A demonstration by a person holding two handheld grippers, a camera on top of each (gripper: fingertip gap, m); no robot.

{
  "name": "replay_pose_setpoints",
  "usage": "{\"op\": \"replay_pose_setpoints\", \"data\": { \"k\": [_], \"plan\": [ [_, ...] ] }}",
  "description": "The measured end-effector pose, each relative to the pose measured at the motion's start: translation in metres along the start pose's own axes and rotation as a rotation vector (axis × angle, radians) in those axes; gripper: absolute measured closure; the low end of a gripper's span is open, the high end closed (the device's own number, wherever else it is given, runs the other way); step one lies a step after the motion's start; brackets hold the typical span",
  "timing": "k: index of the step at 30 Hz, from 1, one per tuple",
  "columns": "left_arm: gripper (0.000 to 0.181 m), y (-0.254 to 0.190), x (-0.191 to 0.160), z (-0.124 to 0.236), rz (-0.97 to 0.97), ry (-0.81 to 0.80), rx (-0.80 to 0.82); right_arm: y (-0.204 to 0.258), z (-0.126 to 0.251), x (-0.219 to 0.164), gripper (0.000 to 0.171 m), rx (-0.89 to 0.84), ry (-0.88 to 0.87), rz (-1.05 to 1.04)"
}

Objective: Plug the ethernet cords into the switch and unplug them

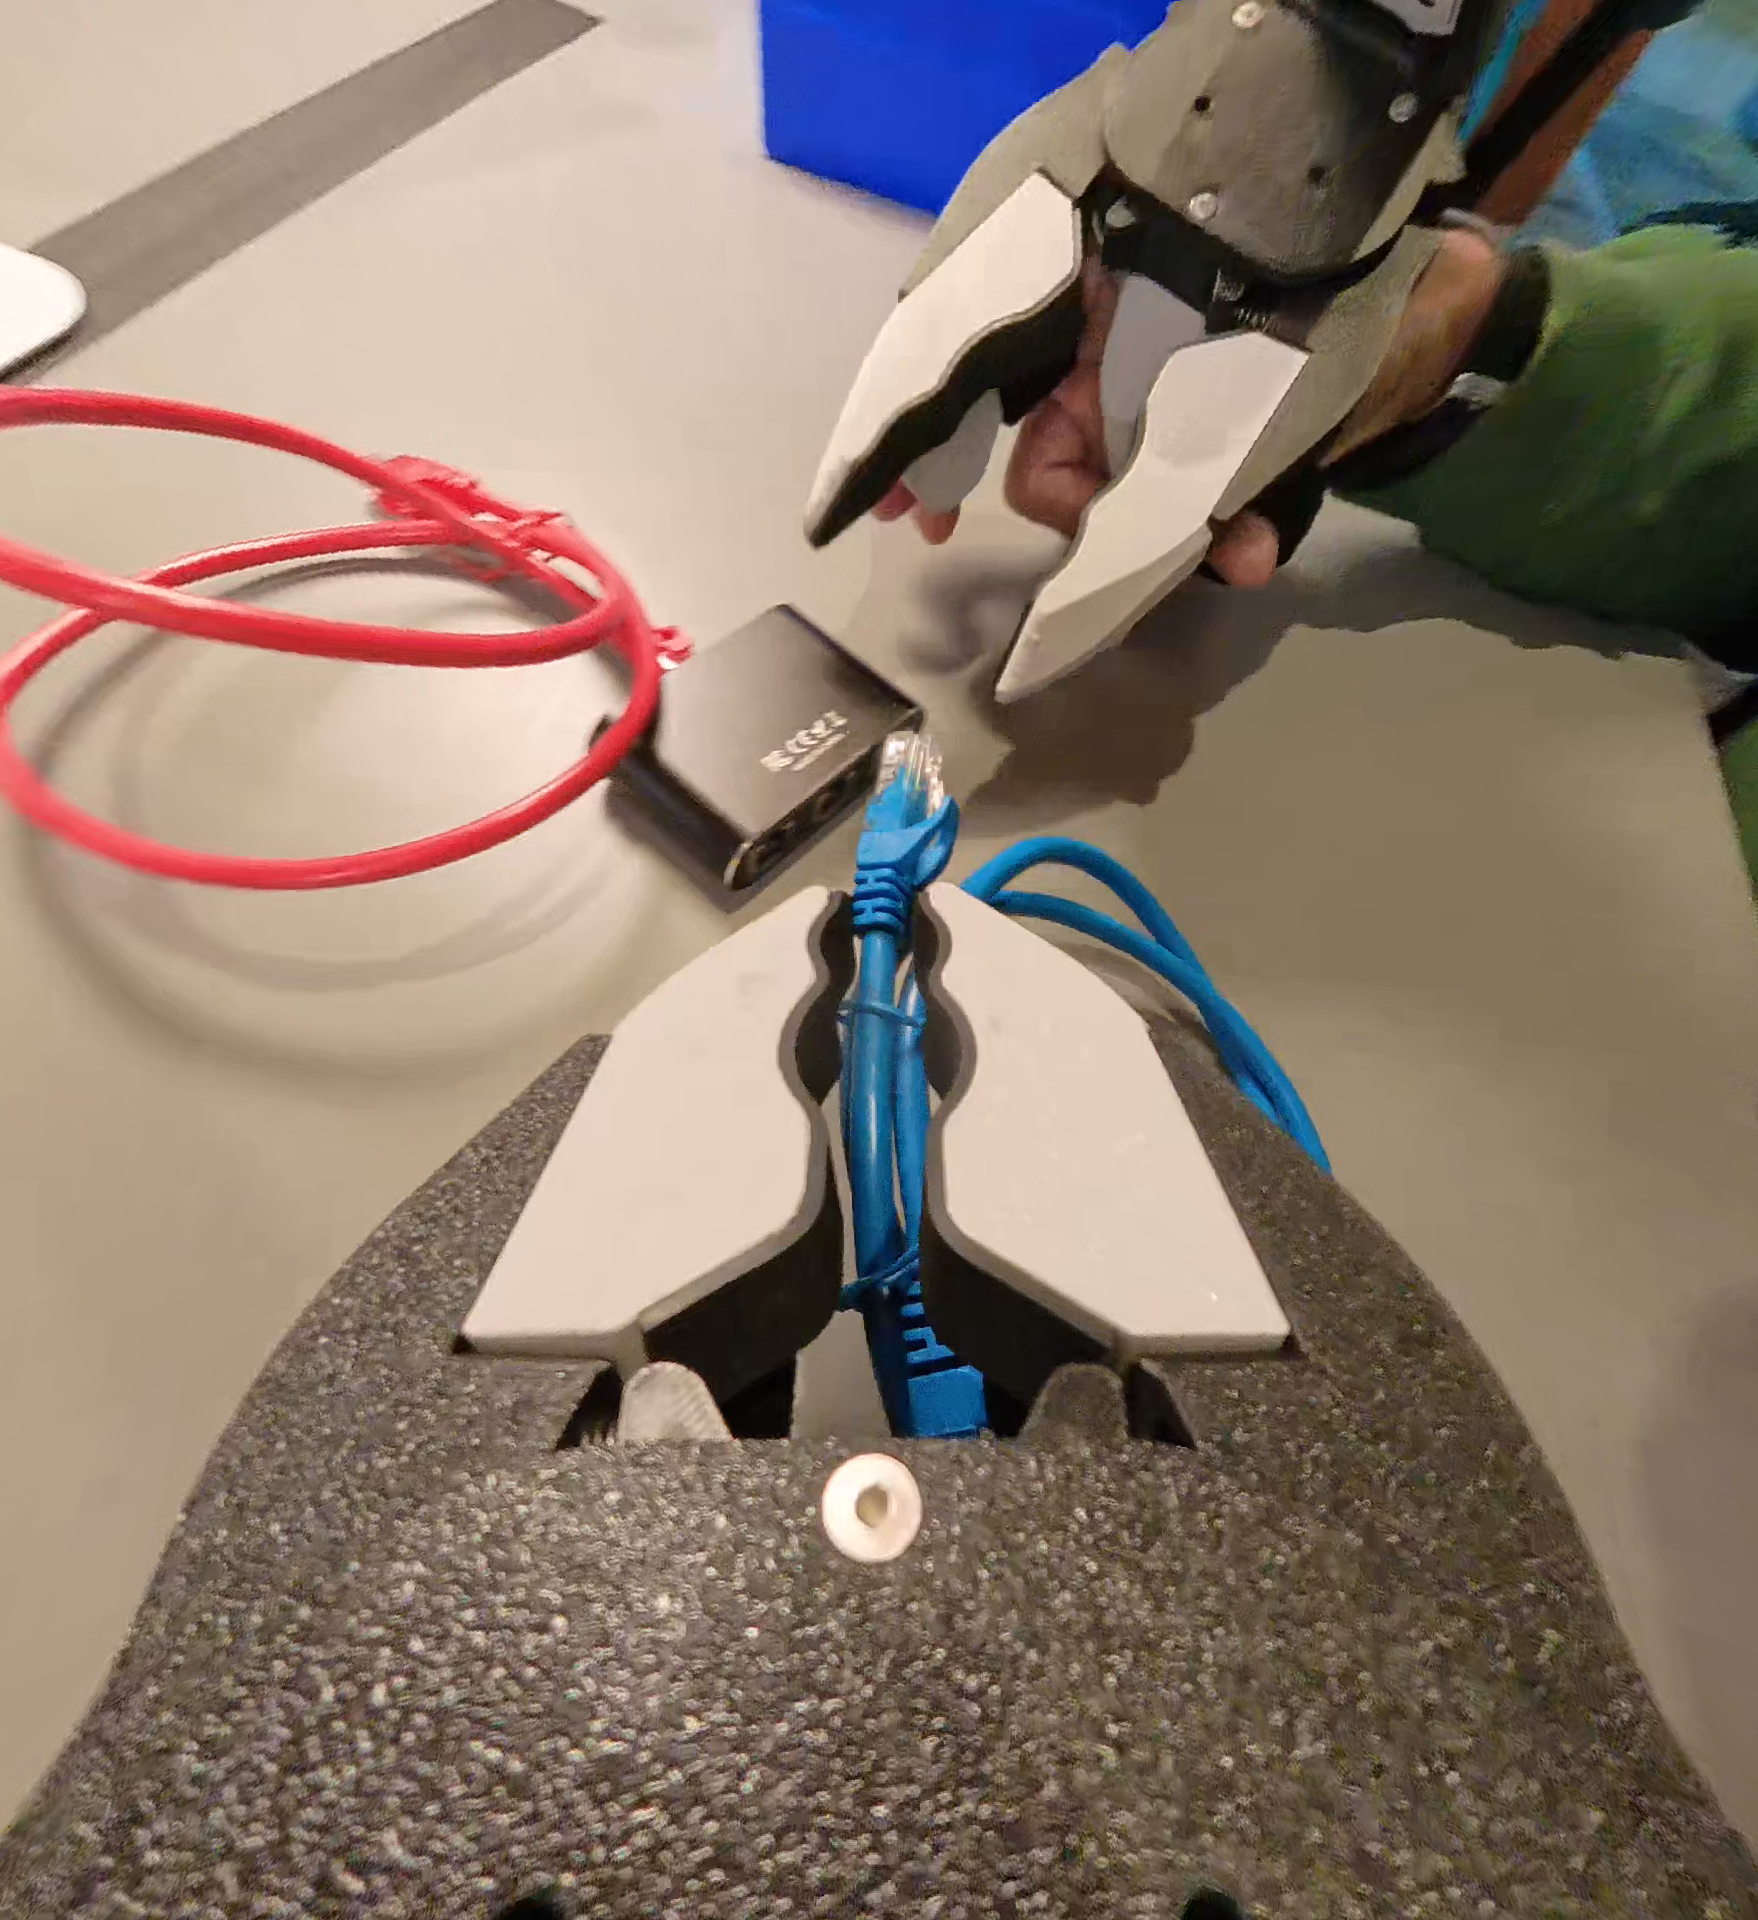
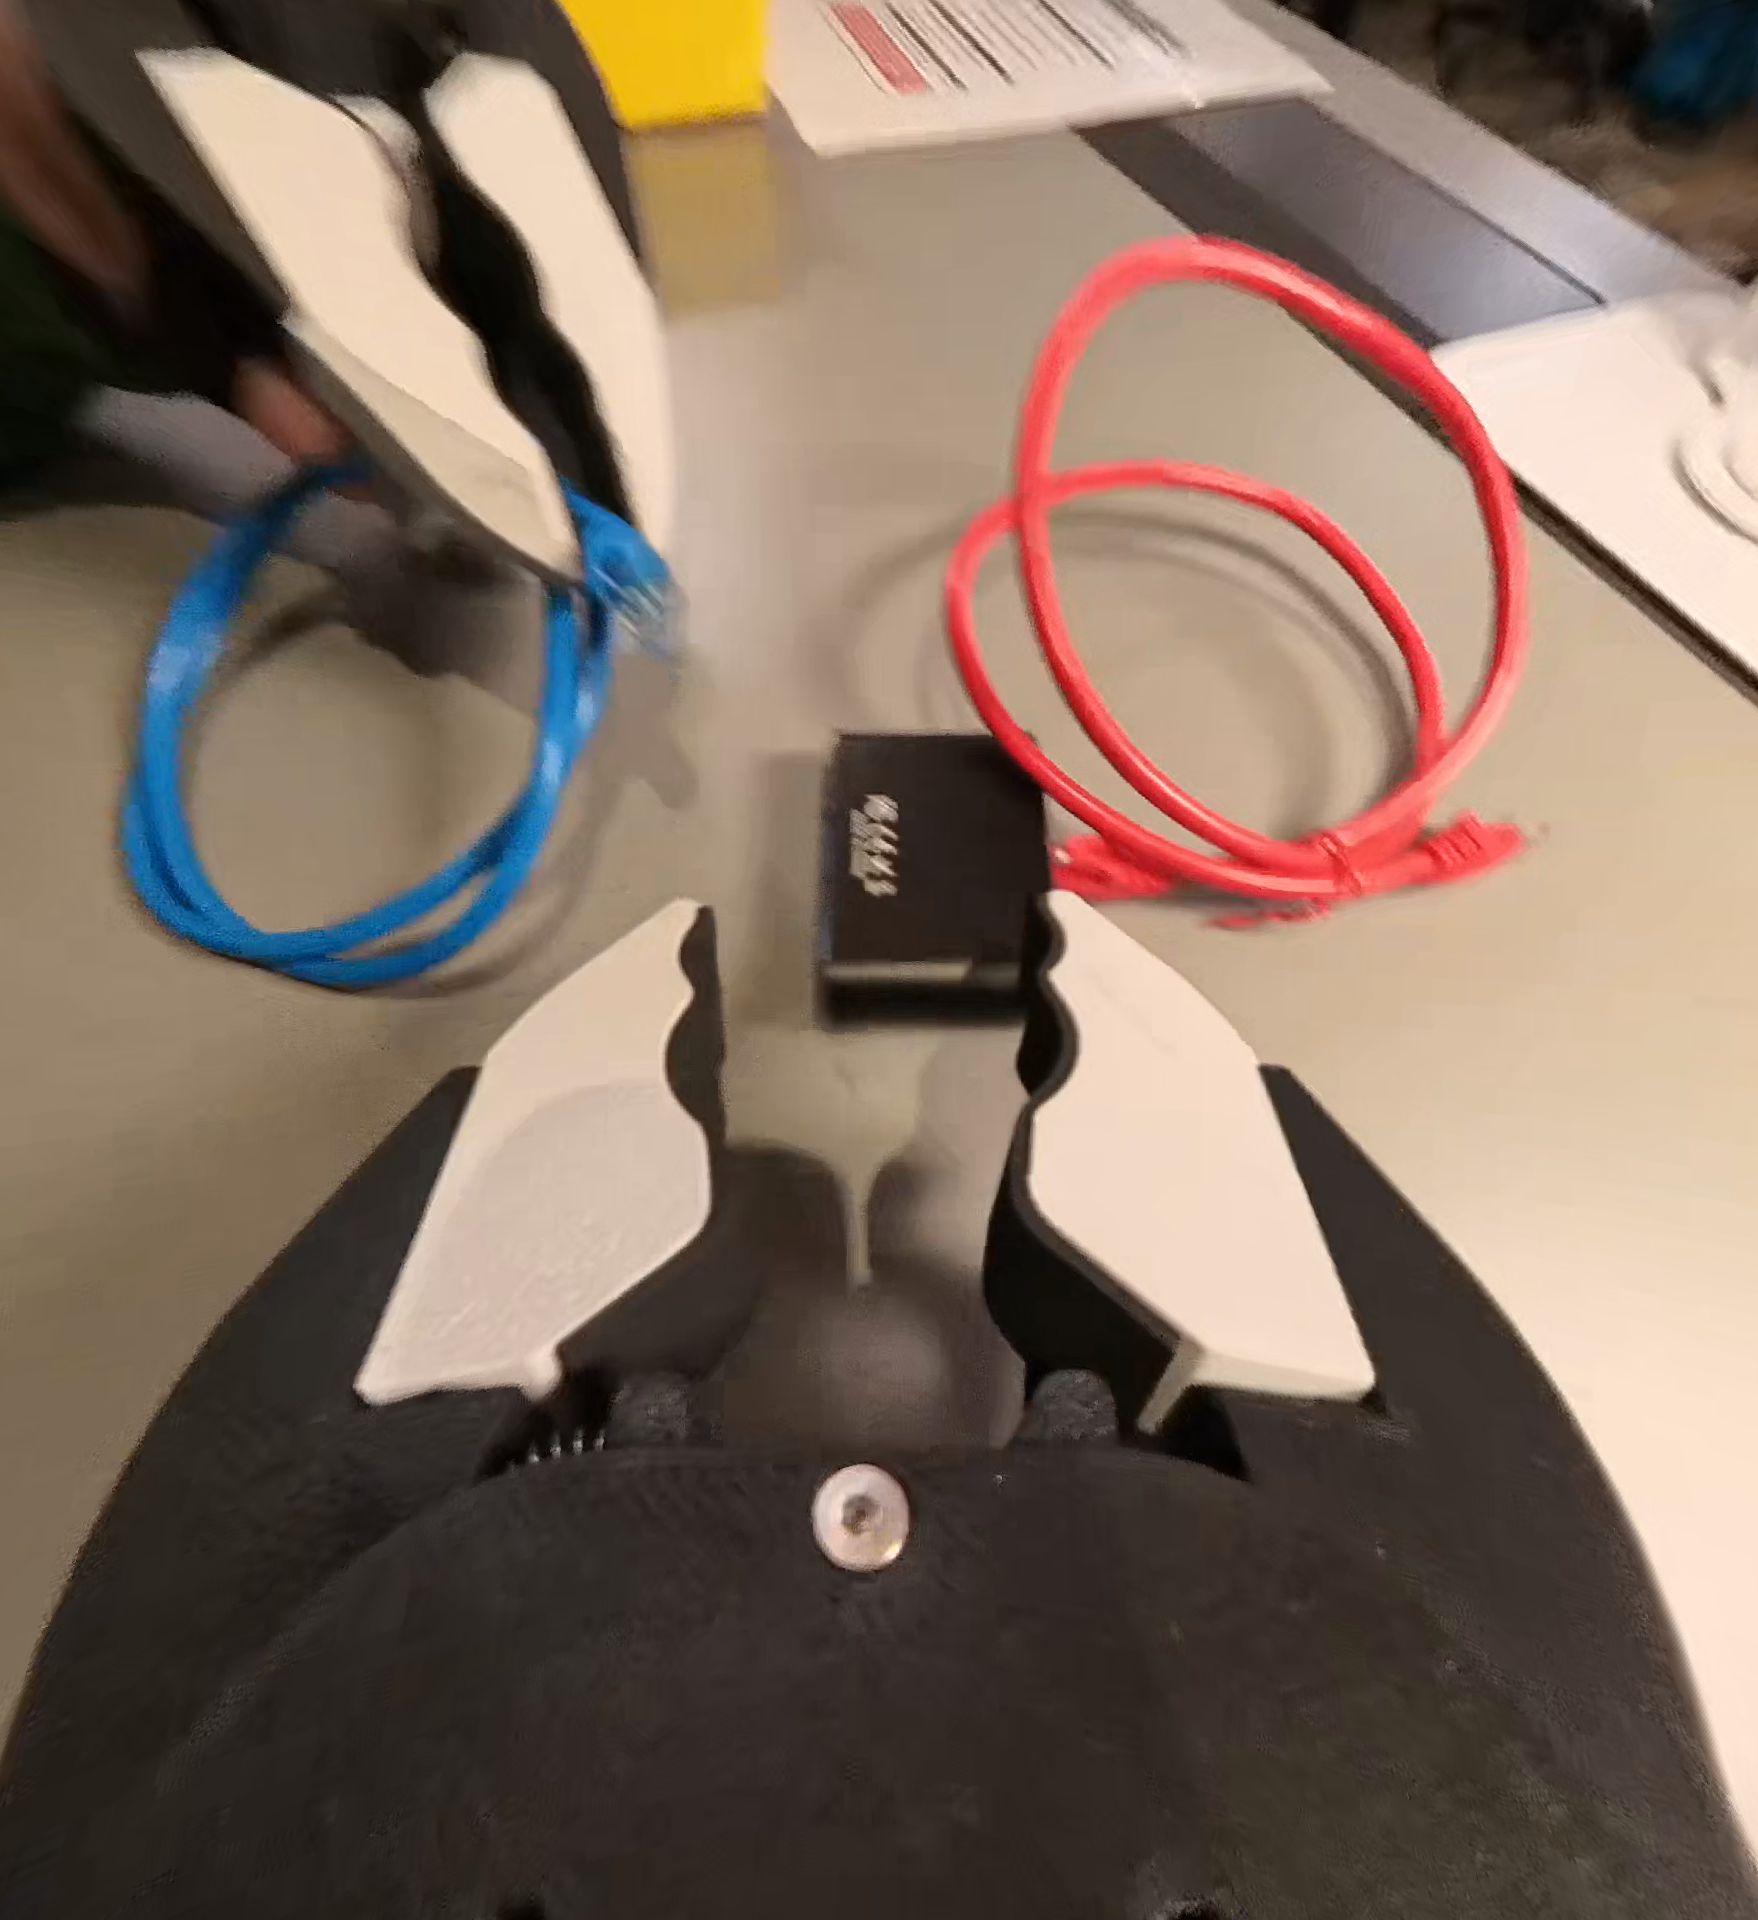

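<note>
My left gripper (image 1: 890, 914) has its grey fingers pinching the thin blue rubber-jacketed ethernet cord (image 1: 880, 1122) just behind the moulded boot, with the clear plastic plug (image 1: 904, 764) sticking out past the tips and aimed toward the small flat black metal switch box (image 1: 766, 743). The rest of that cord hangs in a tied loop off the gripper's side. My right gripper (image 2: 870, 961) has its fingers spread wide and empty, hovering just short of the switch (image 2: 932, 862), which lies flat on the pale grey tabletop (image 1: 1374, 987), well in from any edge I can see. The coiled red ethernet cord (image 2: 1259, 582) sits just beside the switch, its plugs touching or nearly touching one side; I cannot tell if one is seated. I judge the switch light and slick enough to skate away under an insertion push, so I would want the open gripper to clamp its two long sides as a brace. The cord is limp and springy, so the boot is the right hold; the clear plug and its latch tab look brittle and should not be squeezed.
</note>
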State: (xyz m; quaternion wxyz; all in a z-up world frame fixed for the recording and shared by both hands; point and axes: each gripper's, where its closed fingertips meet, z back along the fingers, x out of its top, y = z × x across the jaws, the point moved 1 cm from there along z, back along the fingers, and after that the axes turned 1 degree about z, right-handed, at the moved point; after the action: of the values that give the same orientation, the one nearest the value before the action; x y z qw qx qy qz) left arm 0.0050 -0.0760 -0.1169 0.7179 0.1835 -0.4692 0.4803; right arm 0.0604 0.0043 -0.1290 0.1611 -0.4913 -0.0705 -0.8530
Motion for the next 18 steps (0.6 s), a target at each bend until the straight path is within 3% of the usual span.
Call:
{"op": "replay_pose_setpoints", "data": {
  "k": [5,7,11,15,18],
  "plan": [
    [0.170,0.015,0.007,0.011,-0.087,0.015,0.167,-0.013,-0.016,-0.024,0.093,-0.055,0.181,-0.005],
    [0.170,0.019,0.016,0.020,-0.149,-0.001,0.238,-0.015,-0.022,-0.033,0.091,-0.071,0.268,0.015],
    [0.170,0.024,0.041,0.049,-0.312,-0.051,0.418,-0.015,-0.031,-0.030,0.112,-0.034,0.283,-0.013],
    [0.170,0.022,0.060,0.071,-0.639,-0.006,0.671,-0.020,-0.035,-0.024,0.112,-0.058,0.263,-0.083],
    [0.170,0.015,0.057,0.060,-0.877,0.094,0.767,-0.021,-0.034,-0.013,0.112,-0.049,0.190,-0.197]
  ]
}}
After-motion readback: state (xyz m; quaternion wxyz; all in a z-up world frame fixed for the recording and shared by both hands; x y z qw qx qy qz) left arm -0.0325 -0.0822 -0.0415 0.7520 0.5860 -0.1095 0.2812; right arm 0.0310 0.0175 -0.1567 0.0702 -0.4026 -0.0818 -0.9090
